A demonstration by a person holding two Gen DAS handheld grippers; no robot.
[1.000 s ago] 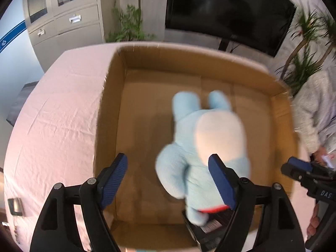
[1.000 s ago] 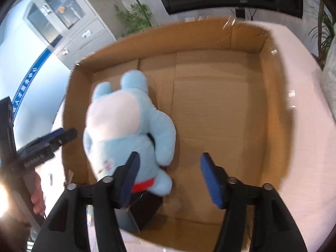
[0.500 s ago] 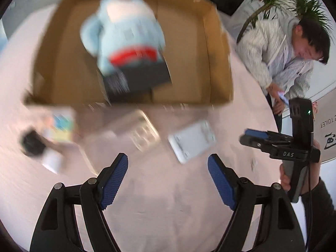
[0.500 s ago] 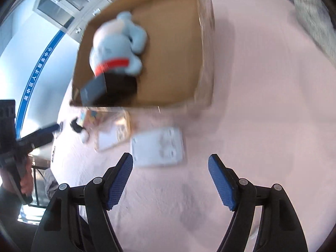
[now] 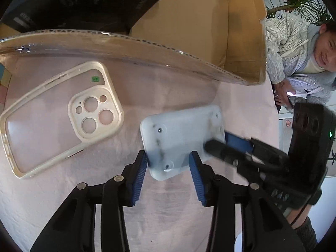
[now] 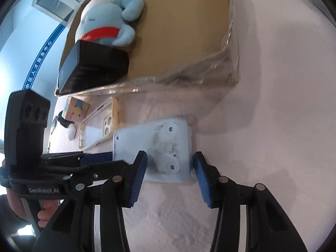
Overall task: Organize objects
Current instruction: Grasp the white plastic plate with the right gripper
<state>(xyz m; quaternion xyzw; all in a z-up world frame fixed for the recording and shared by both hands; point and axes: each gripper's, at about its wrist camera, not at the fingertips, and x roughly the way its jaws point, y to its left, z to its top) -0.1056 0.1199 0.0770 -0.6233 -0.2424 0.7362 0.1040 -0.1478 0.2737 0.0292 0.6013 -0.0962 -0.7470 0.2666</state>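
In the left wrist view, the left gripper is seen pointing down at a pale blue plastic box lying flat on the pink-clothed worktop. Its blue fingers have just been closing and now straddle the box's near corner; the left one is touching the edge, while firm clamping cannot be told. The right gripper is seen at the box's right edge. A cream phone case is laid just to the left, and a cardboard box is set behind.

In the right wrist view, the right gripper is held over the same plastic box. Its fingers, just narrowed, flank the near end, seemingly at its sides. The left gripper is seen reaching the box's left edge. A blue plush toy and a black carton are contained in the cardboard box.
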